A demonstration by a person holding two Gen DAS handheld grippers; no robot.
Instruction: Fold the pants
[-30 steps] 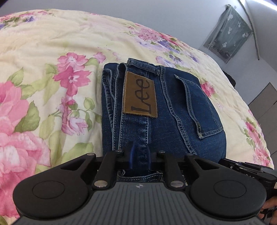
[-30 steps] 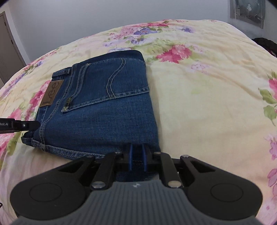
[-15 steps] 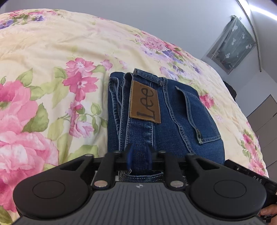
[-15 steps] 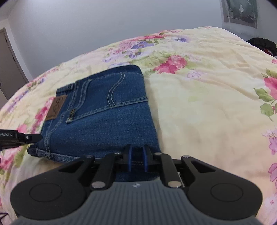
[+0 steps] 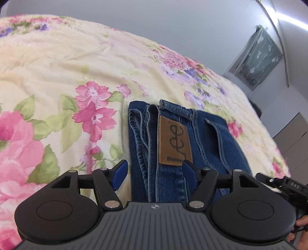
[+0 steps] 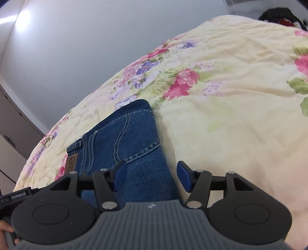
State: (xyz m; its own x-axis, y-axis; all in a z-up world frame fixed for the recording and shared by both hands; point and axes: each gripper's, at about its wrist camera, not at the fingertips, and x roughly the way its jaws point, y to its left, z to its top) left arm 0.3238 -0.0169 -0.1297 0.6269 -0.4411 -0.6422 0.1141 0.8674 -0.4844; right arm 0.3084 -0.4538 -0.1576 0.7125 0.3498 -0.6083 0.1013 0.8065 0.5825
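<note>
The blue jeans (image 5: 202, 138) lie folded into a compact stack on the floral bedspread (image 5: 57, 77), brown Lee patch (image 5: 174, 143) facing up. My left gripper (image 5: 155, 174) is open, its blue pads apart on either side of the waistband edge, holding nothing. In the right wrist view the jeans (image 6: 125, 138) show their back pocket. My right gripper (image 6: 151, 177) is open over the near right edge of the stack, empty. The bedspread also shows there (image 6: 231, 96).
A grey wall stands behind the bed. A curtained window (image 5: 258, 57) is at the far right, grey cabinets (image 5: 290, 138) beside it. A door (image 6: 13, 127) stands at the left in the right wrist view, and dark clothing (image 6: 279, 15) lies at the bed's far corner.
Both grippers have opened and let go of the jeans' near edge. Both have tilted up and drawn back a little. The folded jeans stay flat on the bed.
</note>
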